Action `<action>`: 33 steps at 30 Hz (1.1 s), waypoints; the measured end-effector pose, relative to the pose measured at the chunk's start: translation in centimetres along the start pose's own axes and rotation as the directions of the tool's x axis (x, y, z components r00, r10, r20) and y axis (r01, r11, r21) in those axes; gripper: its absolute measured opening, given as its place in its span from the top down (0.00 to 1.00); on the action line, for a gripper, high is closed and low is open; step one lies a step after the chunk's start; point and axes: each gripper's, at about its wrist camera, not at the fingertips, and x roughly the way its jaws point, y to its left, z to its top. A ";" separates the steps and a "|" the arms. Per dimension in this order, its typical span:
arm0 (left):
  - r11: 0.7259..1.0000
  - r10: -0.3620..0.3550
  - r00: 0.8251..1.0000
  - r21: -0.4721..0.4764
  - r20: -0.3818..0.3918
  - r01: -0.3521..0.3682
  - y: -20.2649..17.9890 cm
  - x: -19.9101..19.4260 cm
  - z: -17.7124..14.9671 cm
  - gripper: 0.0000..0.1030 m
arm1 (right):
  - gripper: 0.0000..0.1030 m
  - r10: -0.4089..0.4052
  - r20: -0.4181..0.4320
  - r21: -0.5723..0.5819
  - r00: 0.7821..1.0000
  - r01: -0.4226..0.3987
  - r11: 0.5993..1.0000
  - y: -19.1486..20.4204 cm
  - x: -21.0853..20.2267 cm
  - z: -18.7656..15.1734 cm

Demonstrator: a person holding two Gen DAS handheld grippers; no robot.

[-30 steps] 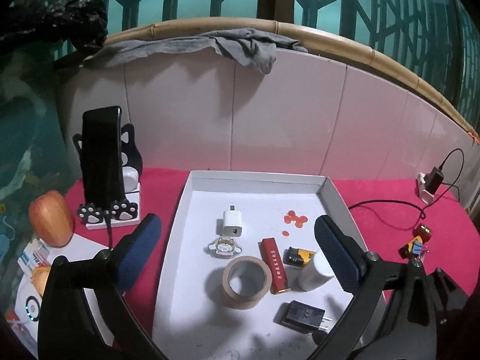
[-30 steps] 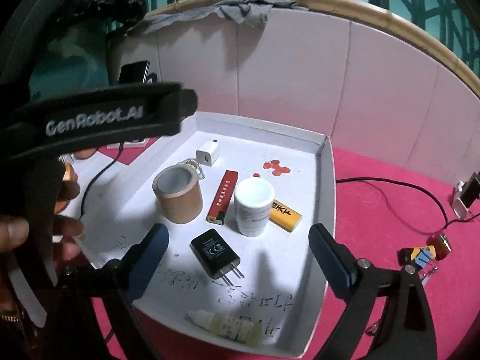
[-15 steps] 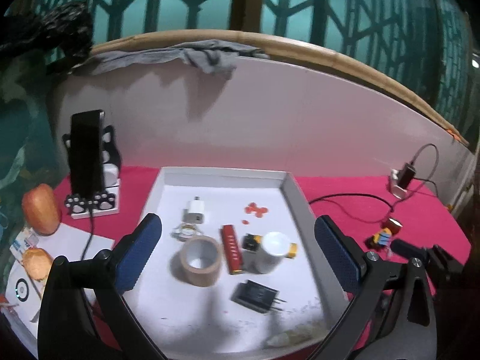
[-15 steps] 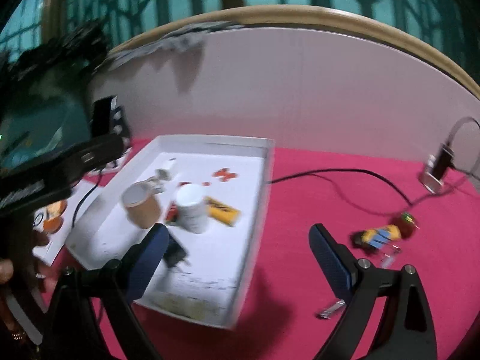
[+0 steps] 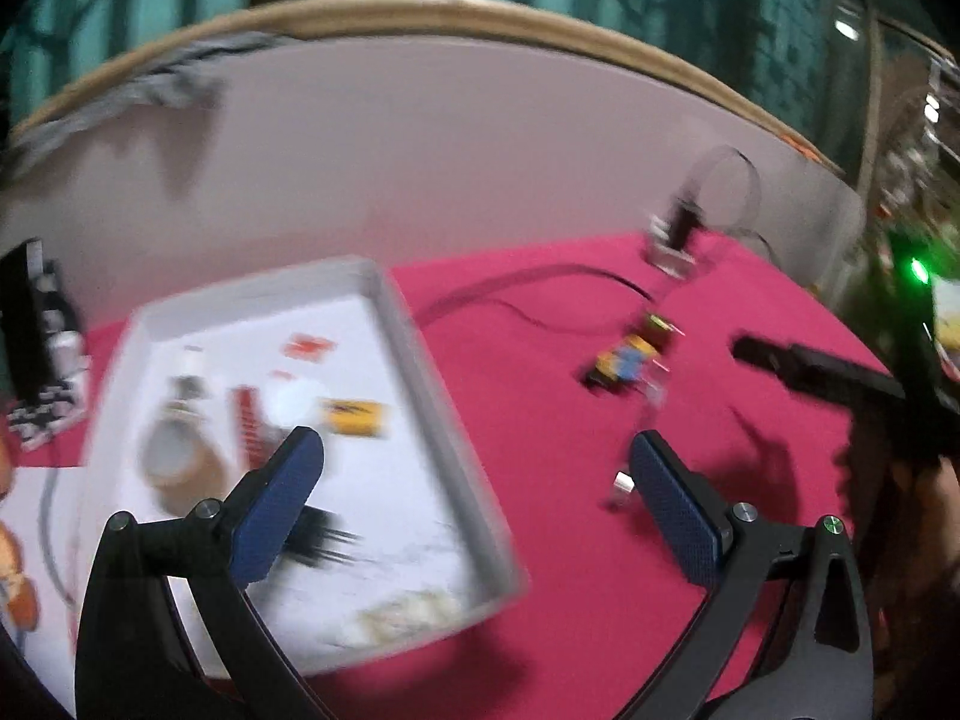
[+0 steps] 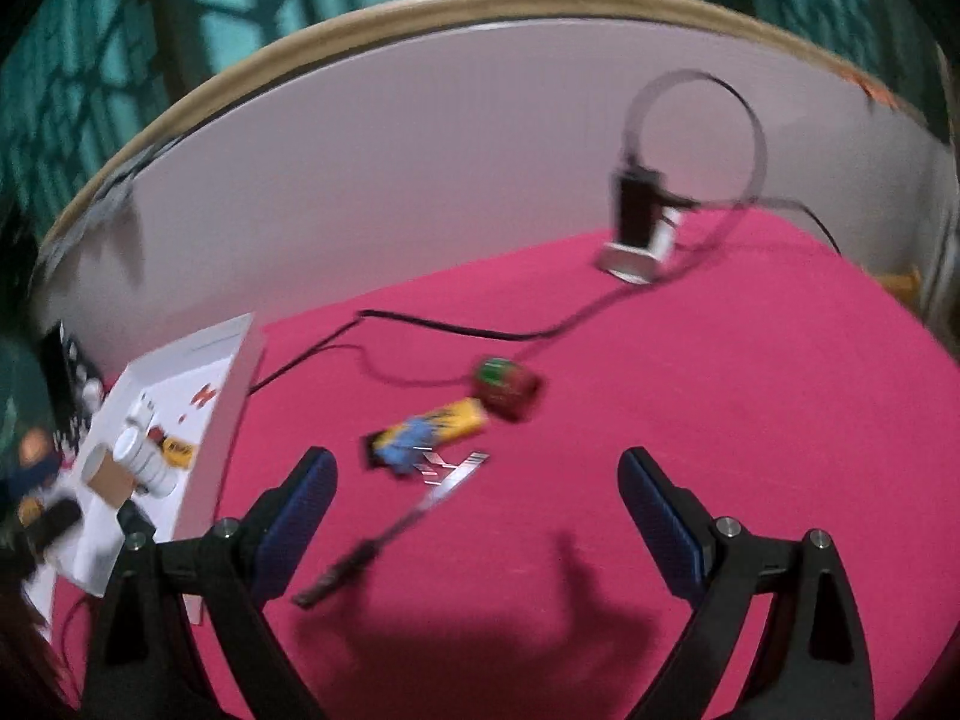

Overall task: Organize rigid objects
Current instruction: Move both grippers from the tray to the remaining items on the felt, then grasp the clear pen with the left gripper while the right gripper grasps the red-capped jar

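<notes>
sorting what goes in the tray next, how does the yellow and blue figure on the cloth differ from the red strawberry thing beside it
The yellow and blue figure is long and blocky, lying flat on its side; the red strawberry piece is short and rounded. The figure shows several colours, with a dark end toward the white tray, while the strawberry piece is red with a green top. The figure lies nearer the right gripper. Both rest loose on the pink cloth, outside the tray, ungripped.

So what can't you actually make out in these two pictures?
- Left wrist view: motion blur smears everything in the white tray; the left gripper covers the black plug.
- Right wrist view: the tray is cut off by the left edge.
- The thin metal piece beside the yellow-blue toy: too blurred to identify.
</notes>
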 end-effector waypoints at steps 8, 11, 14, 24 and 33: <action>0.977 -0.133 0.974 0.139 -0.185 0.160 -7.7 6.0 -0.9 0.04 | 0.08 -0.031 -0.041 0.044 0.999 0.033 0.998 -3.9 0.8 -1.5; 0.978 -0.110 0.968 0.150 -0.227 0.146 -8.7 8.7 -0.4 0.30 | 0.08 -0.017 -0.028 -0.009 0.999 0.017 1.000 -3.9 1.9 -0.4; 0.981 -0.098 0.963 0.138 -0.252 0.136 -9.1 10.8 -0.2 0.32 | 0.09 0.028 -0.018 -0.076 0.999 -0.029 0.997 -3.0 3.8 1.3; 0.968 -0.110 0.957 0.191 -0.270 0.165 -10.7 13.1 0.2 0.44 | 0.34 0.136 -0.136 -0.134 0.981 -0.154 0.979 -0.7 10.7 3.1; 0.970 -0.102 0.966 0.191 -0.236 0.149 -9.2 12.4 -0.4 0.78 | 0.65 0.112 -0.181 -0.171 0.977 -0.143 0.975 0.1 11.4 3.0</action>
